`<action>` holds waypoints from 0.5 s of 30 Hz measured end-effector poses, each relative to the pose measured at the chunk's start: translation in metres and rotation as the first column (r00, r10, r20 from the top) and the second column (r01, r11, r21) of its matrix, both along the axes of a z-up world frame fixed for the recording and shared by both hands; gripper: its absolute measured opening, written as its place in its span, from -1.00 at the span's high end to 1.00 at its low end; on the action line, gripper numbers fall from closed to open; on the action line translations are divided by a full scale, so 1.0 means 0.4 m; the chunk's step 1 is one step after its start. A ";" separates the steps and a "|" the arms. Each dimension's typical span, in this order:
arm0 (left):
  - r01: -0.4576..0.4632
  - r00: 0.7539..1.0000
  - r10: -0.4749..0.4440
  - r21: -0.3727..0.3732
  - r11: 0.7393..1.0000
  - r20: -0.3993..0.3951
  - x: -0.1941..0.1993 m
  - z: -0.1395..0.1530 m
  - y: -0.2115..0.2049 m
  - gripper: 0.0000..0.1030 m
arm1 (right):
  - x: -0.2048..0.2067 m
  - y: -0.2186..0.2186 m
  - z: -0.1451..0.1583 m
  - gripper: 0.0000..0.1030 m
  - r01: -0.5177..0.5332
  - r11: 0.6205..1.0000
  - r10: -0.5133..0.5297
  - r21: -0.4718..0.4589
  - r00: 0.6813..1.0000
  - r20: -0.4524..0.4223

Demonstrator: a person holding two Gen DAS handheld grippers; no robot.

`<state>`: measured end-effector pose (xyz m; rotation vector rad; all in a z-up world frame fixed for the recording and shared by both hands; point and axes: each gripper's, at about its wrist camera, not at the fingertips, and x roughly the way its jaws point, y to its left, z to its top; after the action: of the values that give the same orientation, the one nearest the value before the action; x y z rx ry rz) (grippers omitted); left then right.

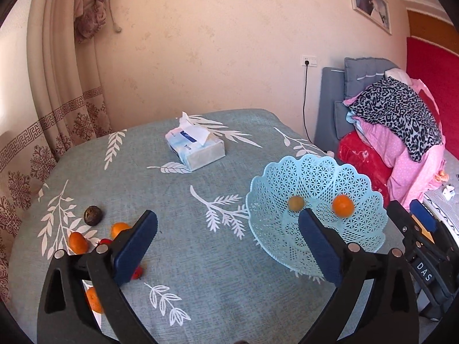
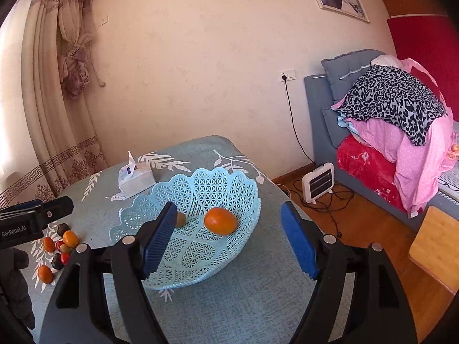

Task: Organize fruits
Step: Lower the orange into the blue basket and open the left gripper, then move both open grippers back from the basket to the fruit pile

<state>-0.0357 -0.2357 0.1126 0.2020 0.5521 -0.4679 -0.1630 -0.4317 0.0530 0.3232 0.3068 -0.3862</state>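
A light blue lattice basket (image 1: pixel 358 189) (image 2: pixel 229 183) stands on the table's right part and holds an orange fruit (image 1: pixel 342 205) (image 2: pixel 221 220) and a small brownish-yellow fruit (image 1: pixel 296 203) (image 2: pixel 180 219). Loose fruits lie at the table's left: oranges (image 1: pixel 78 242) (image 2: pixel 70 238), a dark round fruit (image 1: pixel 93 215) (image 2: pixel 62 228) and small red ones (image 2: pixel 65 258). My left gripper (image 1: pixel 229 246) is open and empty above the cloth between the pile and the basket. My right gripper (image 2: pixel 229 243) is open and empty over the basket's near rim.
A tissue box (image 1: pixel 195 146) (image 2: pixel 134 179) sits at the table's far side. The table (image 1: pixel 200 229) has a leaf-print cloth. A bed with piled bedding (image 2: pixel 396 120), a small heater (image 2: pixel 318 182) and a wooden stool (image 2: pixel 436 243) are to the right.
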 end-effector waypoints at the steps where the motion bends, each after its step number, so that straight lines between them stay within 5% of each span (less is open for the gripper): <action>1: -0.009 1.000 0.009 -0.003 1.000 0.006 0.001 0.006 0.011 -0.90 | 0.001 0.002 0.000 -0.48 0.002 1.000 -0.002 -0.003 1.000 -0.002; 10: -0.102 0.994 0.099 -0.068 0.992 -0.048 0.028 0.023 0.127 -0.90 | 0.017 0.018 -0.002 -0.48 0.001 0.999 -0.002 -0.033 0.999 -0.032; 15: -0.169 0.986 0.168 -0.058 0.984 -0.009 0.026 0.031 0.187 -0.90 | 0.039 0.033 0.011 -0.48 -0.033 0.998 0.030 -0.043 0.997 -0.068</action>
<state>-0.0252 -0.1609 0.1249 0.0971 0.5539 -0.3195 -0.1473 -0.4187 0.0572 0.2617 0.3683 -0.3725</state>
